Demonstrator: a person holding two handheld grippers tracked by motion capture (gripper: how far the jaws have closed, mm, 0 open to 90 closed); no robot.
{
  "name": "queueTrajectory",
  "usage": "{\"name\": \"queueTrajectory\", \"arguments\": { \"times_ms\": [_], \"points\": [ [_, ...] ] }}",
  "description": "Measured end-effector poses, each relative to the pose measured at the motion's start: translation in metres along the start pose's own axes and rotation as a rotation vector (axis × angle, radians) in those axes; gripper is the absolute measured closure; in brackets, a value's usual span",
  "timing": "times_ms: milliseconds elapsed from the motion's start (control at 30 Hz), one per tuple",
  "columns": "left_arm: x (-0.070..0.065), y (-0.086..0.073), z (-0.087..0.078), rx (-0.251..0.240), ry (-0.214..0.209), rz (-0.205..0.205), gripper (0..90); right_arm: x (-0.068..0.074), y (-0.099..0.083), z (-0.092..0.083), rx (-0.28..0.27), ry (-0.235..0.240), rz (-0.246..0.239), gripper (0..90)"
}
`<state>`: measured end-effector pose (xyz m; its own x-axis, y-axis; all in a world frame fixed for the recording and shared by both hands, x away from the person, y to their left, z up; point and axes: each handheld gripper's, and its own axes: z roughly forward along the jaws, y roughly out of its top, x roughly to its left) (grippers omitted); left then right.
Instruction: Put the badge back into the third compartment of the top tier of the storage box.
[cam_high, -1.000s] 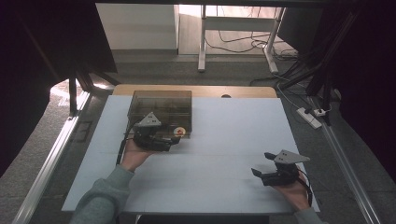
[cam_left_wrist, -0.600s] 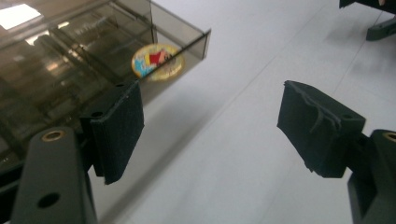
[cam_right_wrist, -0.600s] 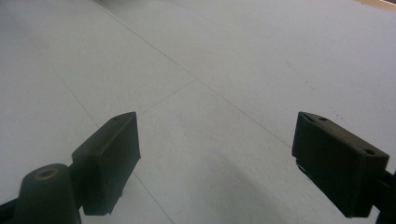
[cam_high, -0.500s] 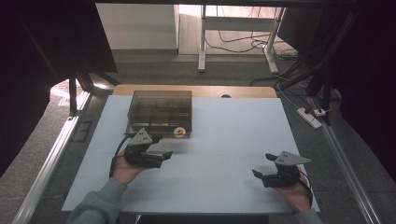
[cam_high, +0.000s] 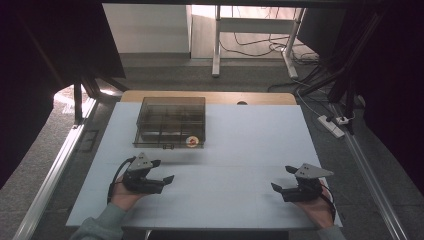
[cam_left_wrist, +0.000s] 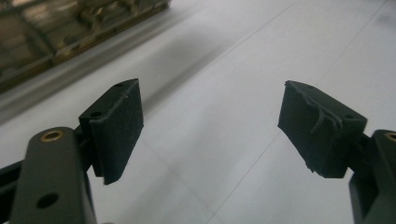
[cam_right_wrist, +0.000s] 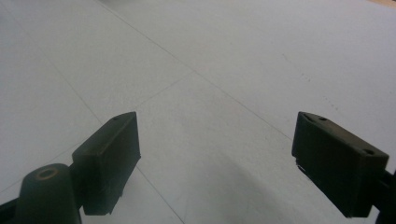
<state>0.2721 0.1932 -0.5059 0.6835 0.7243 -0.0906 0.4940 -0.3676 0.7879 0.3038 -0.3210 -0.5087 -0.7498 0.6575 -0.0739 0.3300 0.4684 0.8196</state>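
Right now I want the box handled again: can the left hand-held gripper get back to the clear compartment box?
Probably yes. The left hand-held gripper is open and empty, and only bare white table lies between it and the clear compartment box.

I was looking at a white table top (cam_high: 240, 150) with a wooden edge (cam_high: 210, 97) showing at its far side. Grey carpeted floor (cam_high: 165, 70) beyond it. A white desk frame (cam_high: 250, 30) stood at the back, cables (cam_high: 250, 50) looped on the floor under it. A white power strip (cam_high: 332, 126) lay on the floor right of the table, near a dark stand's legs (cam_high: 345, 85). A metal rail (cam_high: 55, 170) ran along the table's left side. Both upper corners were dark, black panels (cam_high: 55, 40) left and right. Brightest light sat at the top centre, on the pale wall (cam_high: 145, 20) and floor; a small light patch (cam_high: 67, 97) on the left.
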Motion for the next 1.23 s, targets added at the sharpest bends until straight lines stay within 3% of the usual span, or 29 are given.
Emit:
{"name": "queueTrajectory", "arguments": {
  "times_ms": [200, 433, 1233],
  "points": [
    [0.007, -0.014, -0.003, 0.026, 0.02, -0.027, 22.4, 0.0, -0.001, 0.001, 0.011, 0.003, -0.001, 15.2],
    [0.015, -0.023, -0.01, 0.021, 0.039, -0.057, 22.4, 0.0, -0.001, 0.002, 0.014, 0.006, -0.001, 15.2],
    [0.013, -0.021, -0.007, 0.024, 0.04, -0.039, 22.4, 0.002, -0.001, 0.002, 0.013, 0.007, -0.014, 15.2]
  ]
}}
